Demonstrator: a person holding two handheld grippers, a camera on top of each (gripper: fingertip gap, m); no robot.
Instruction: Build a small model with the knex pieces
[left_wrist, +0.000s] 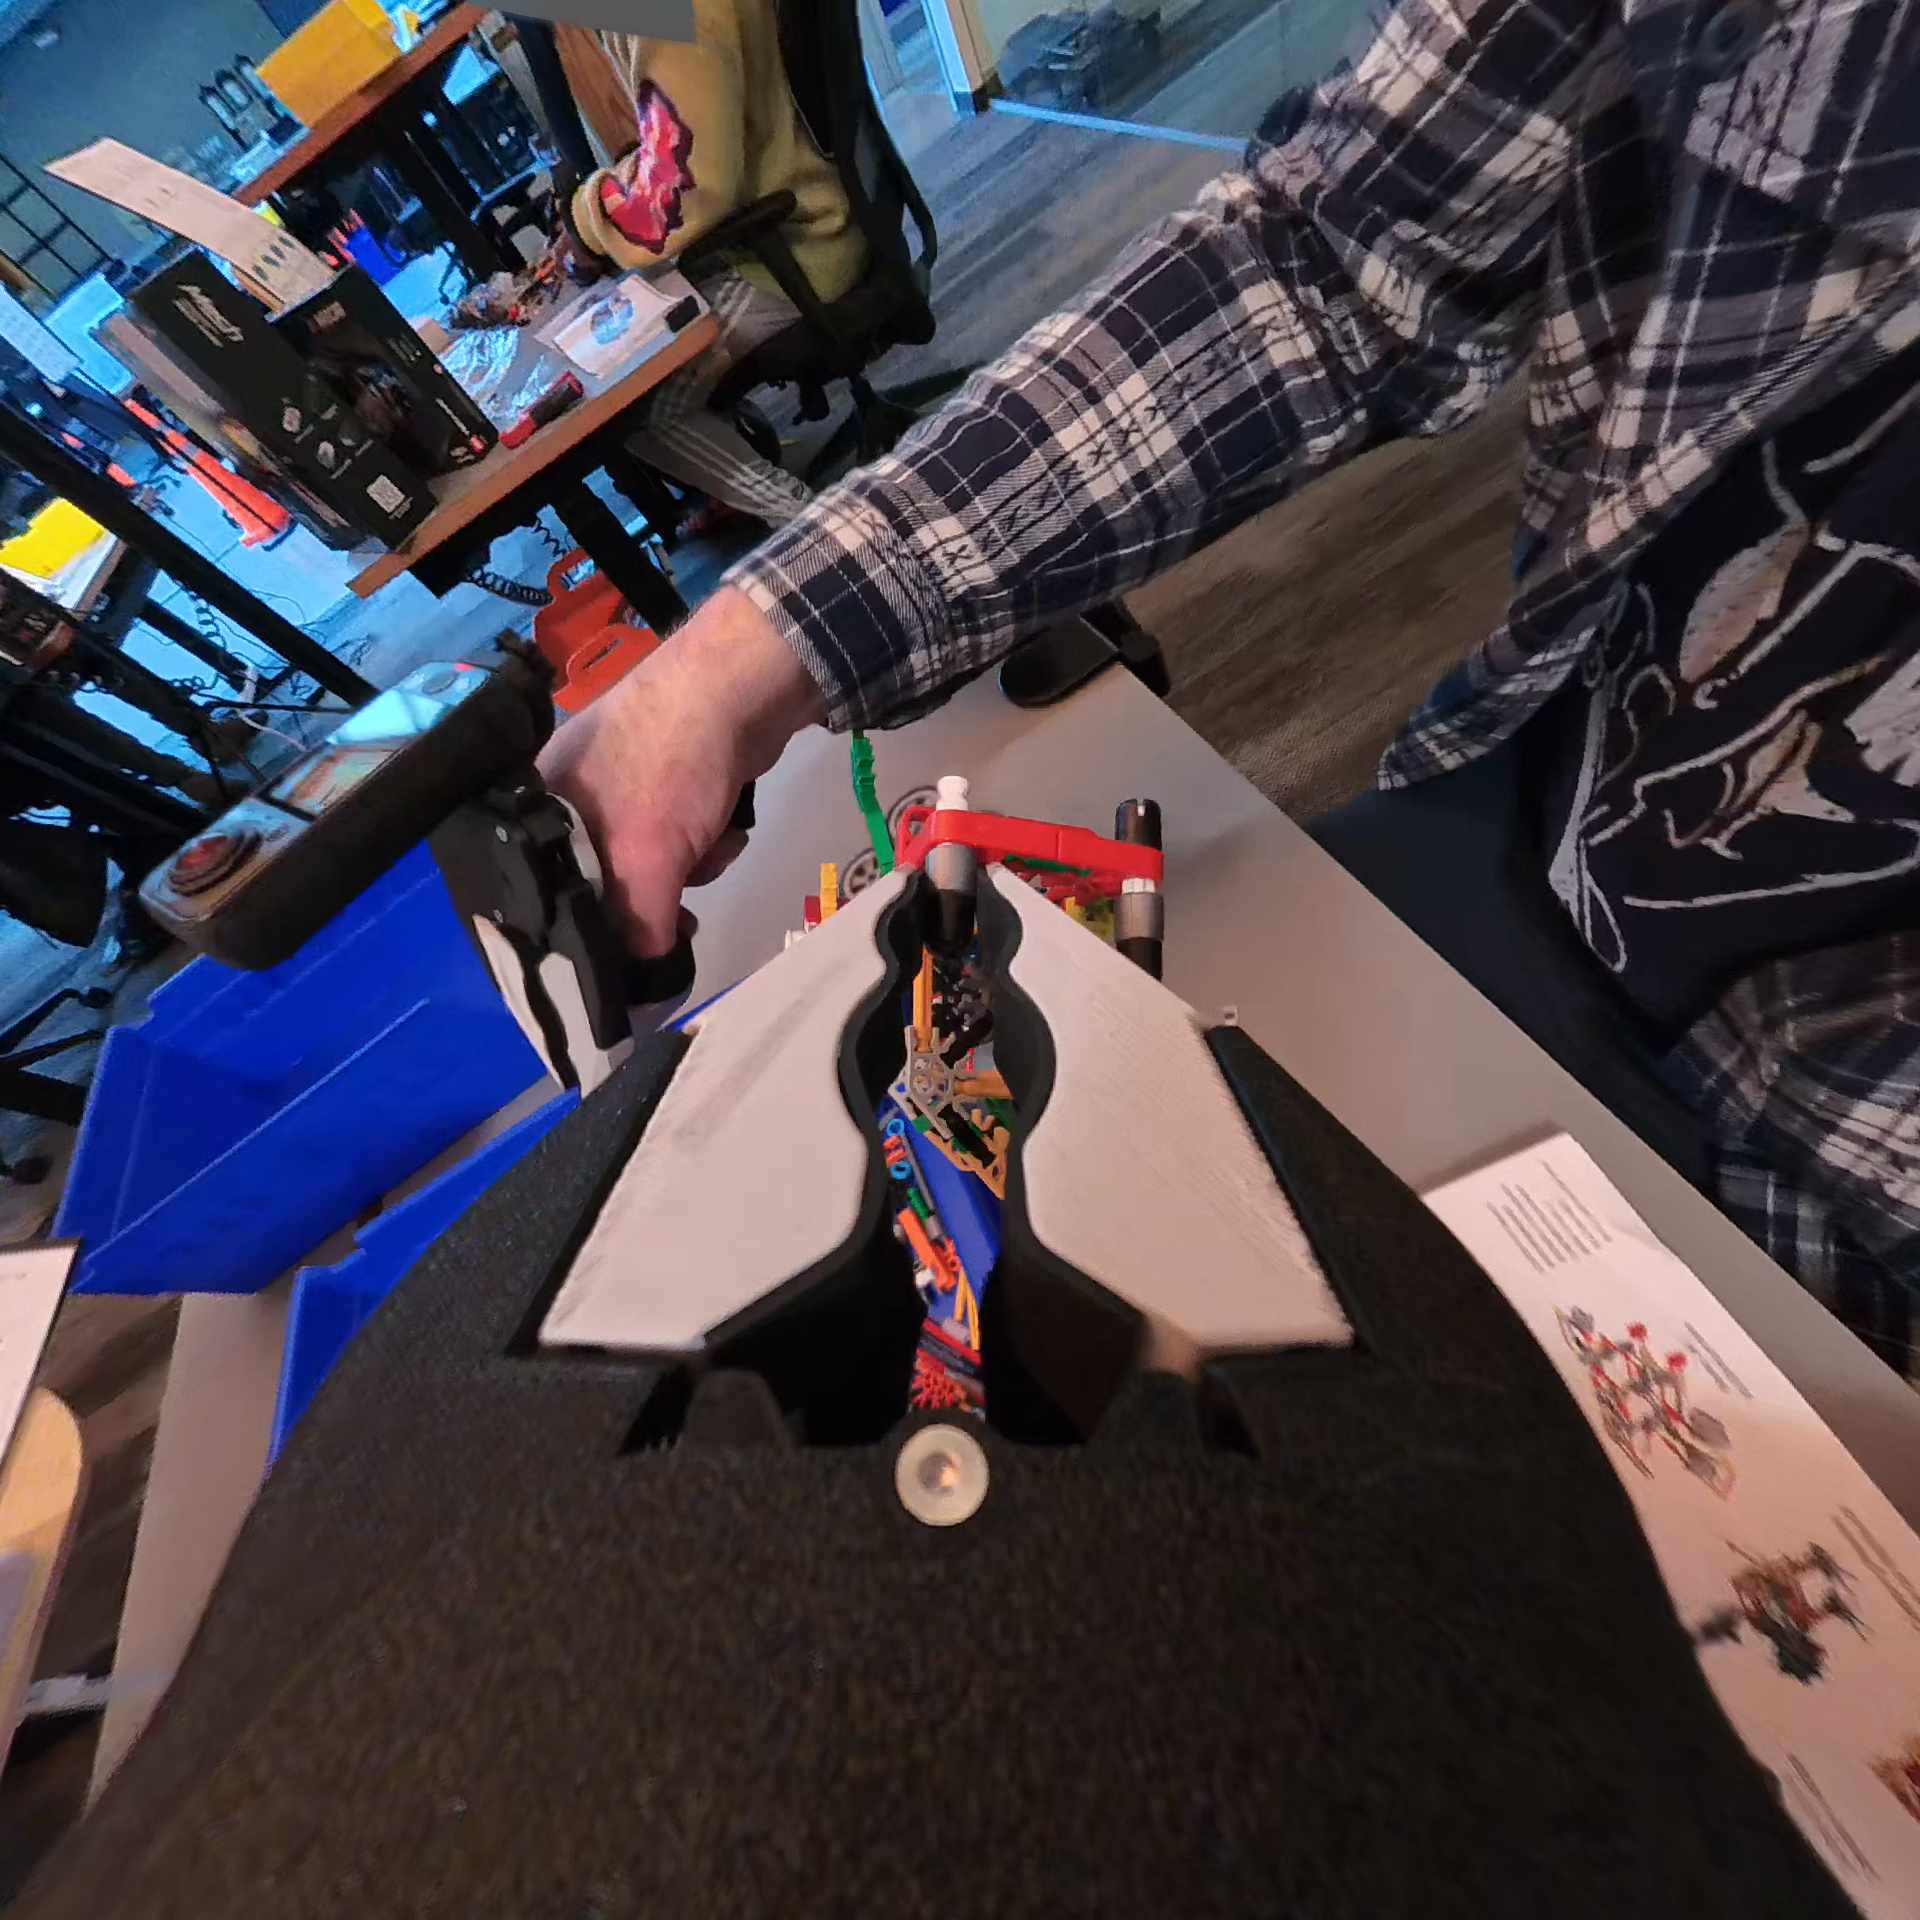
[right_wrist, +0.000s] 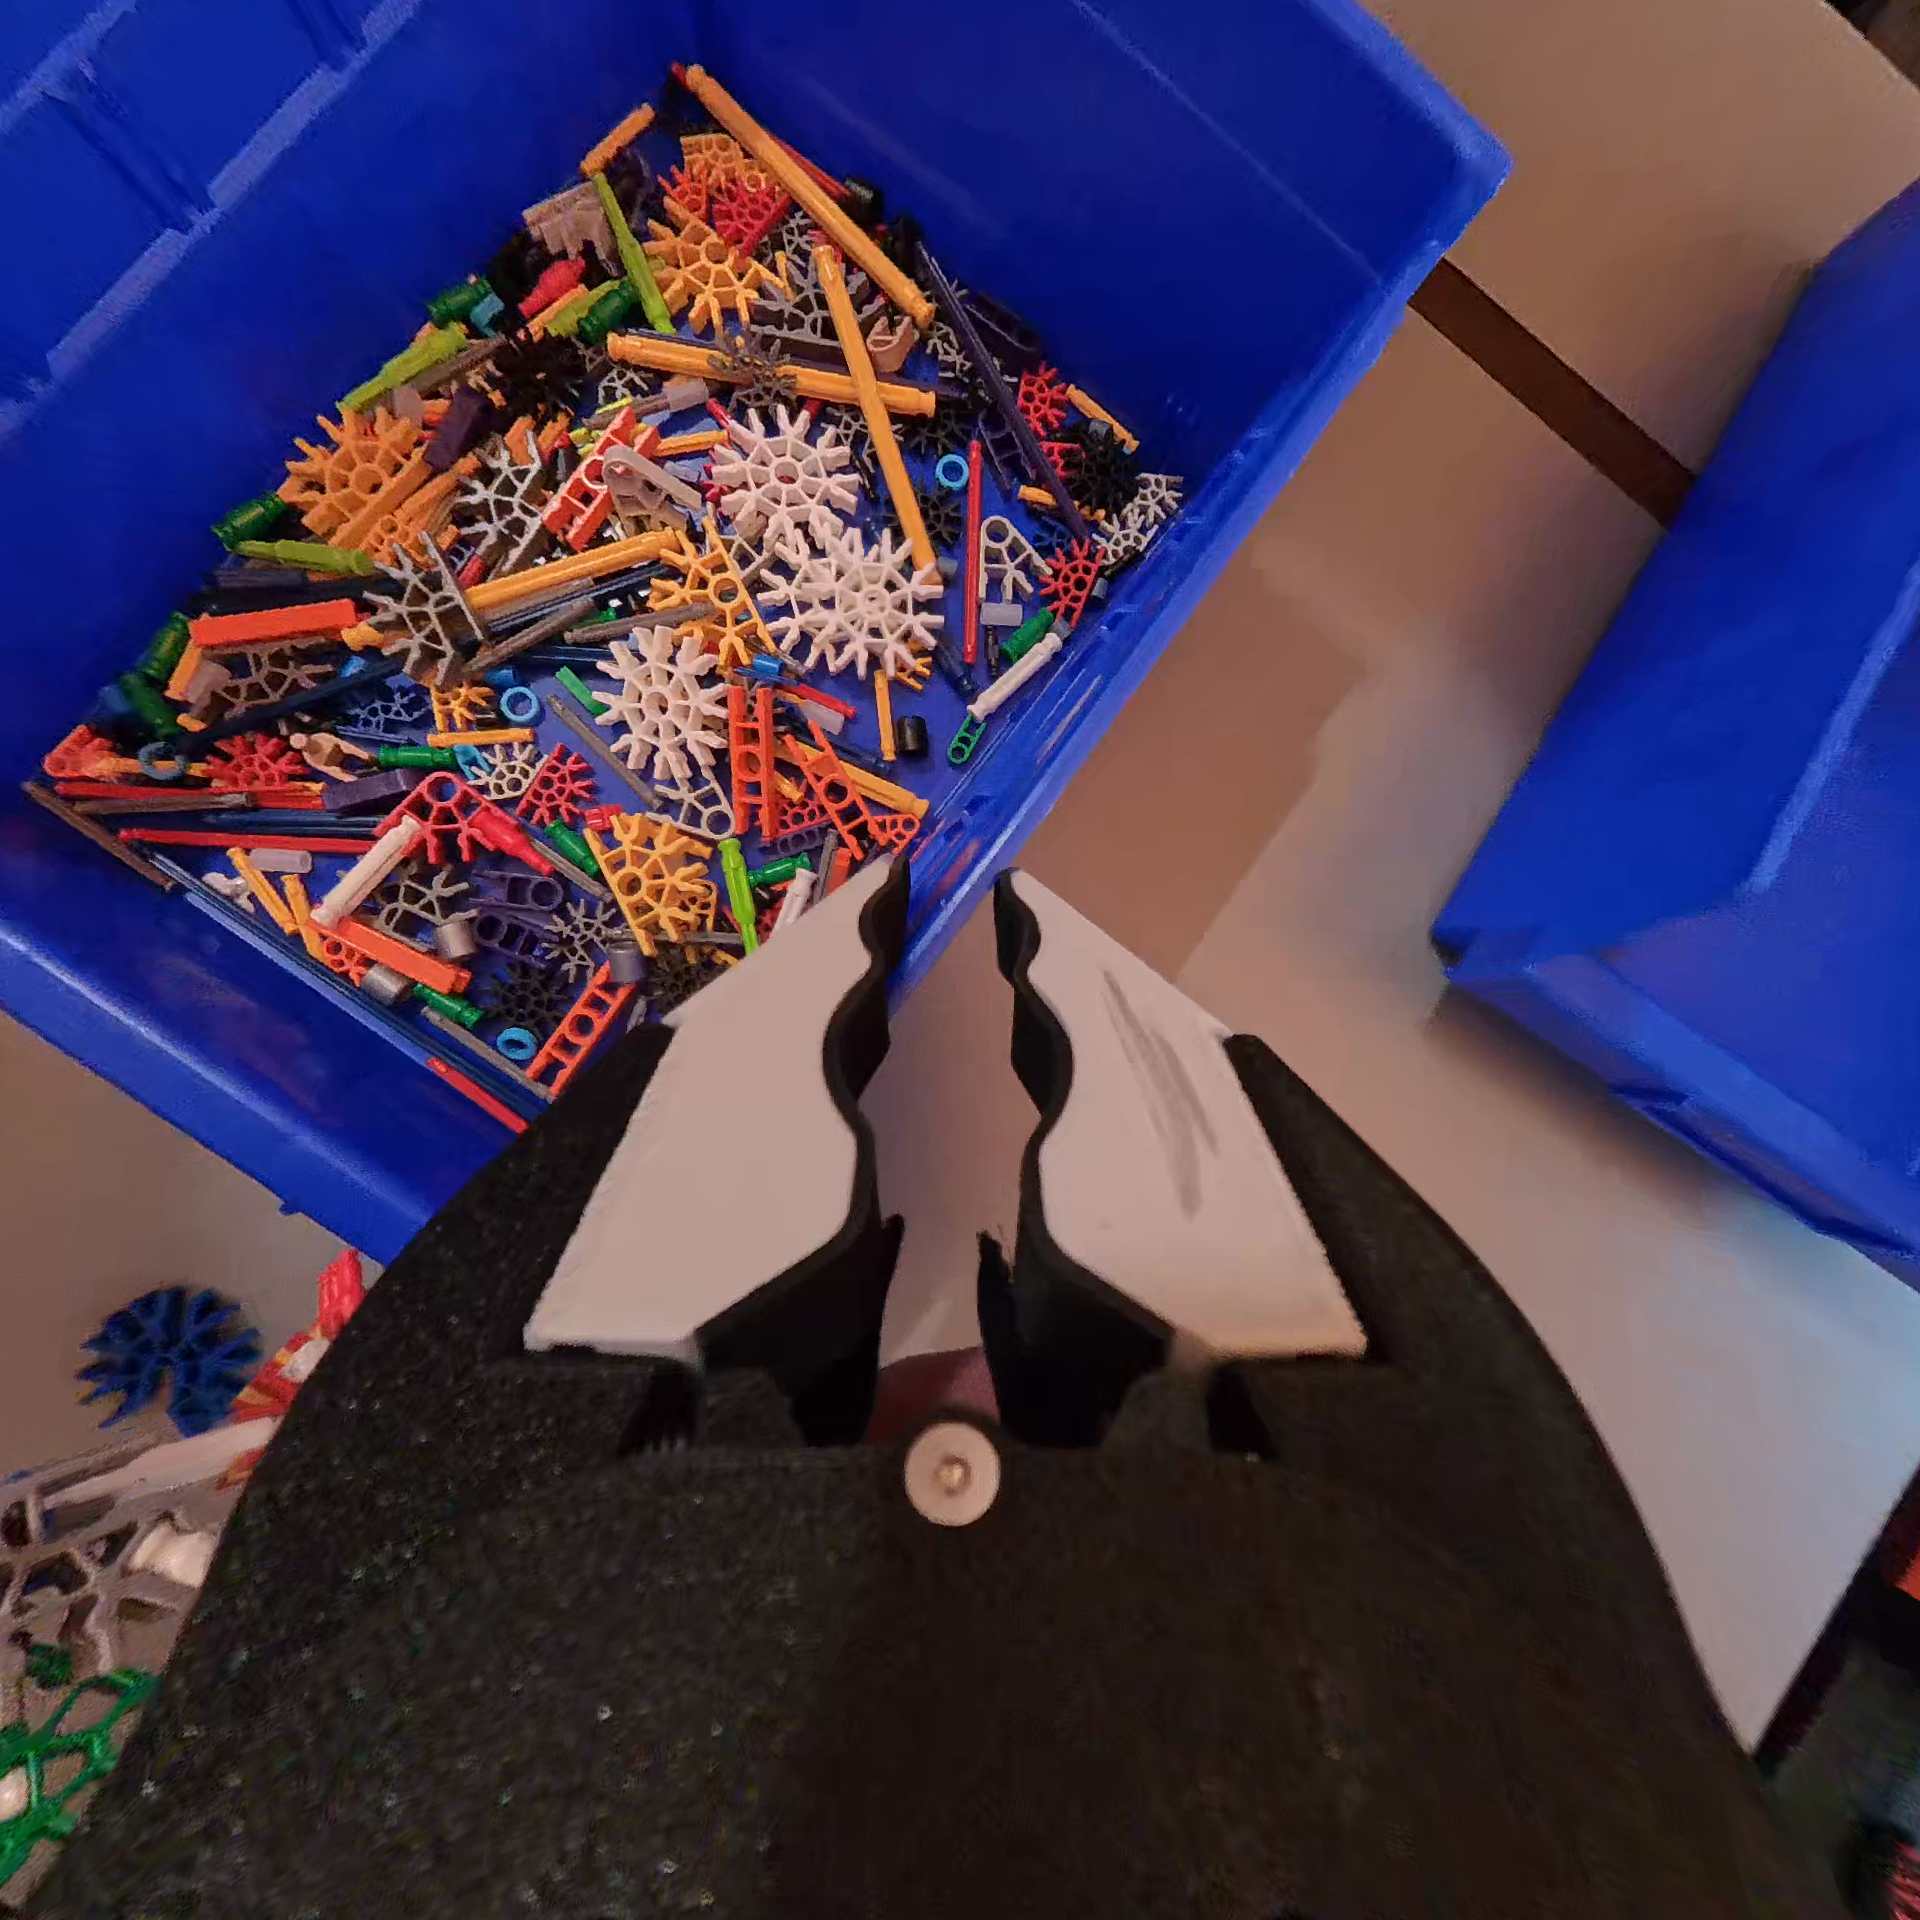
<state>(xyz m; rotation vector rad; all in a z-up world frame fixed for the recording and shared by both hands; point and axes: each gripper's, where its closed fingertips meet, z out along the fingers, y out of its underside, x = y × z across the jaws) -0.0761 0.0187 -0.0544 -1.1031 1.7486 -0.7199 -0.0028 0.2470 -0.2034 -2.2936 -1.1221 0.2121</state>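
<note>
My left gripper (left_wrist: 951, 883) is shut on a grey-and-black rod (left_wrist: 951, 864) with a white tip. The rod belongs to a toy construction model with a red frame (left_wrist: 1039, 836) standing on the white table (left_wrist: 1351, 987). My right gripper (right_wrist: 951, 894) is open and empty, its tips hovering over the near rim of a blue bin (right_wrist: 1247, 260). The bin is full of loose coloured rods and snowflake connectors (right_wrist: 665, 582). In the left wrist view the right gripper (left_wrist: 540, 997) shows at the left, held by a hand (left_wrist: 665, 790) over the blue bin (left_wrist: 260, 1122).
A second blue bin (right_wrist: 1714, 831) stands to the right. A blue connector (right_wrist: 166, 1351) and parts of the model (right_wrist: 104, 1558) lie at lower left. A printed instruction sheet (left_wrist: 1662, 1455) lies on the table. A plaid sleeve (left_wrist: 1143, 416) reaches across; desks and a seated person are behind. The grippers' ends are close to 30 centimetres from one another. The blue connector (right_wrist: 166, 1351) is about 20 centimetres from my left fingertips.
</note>
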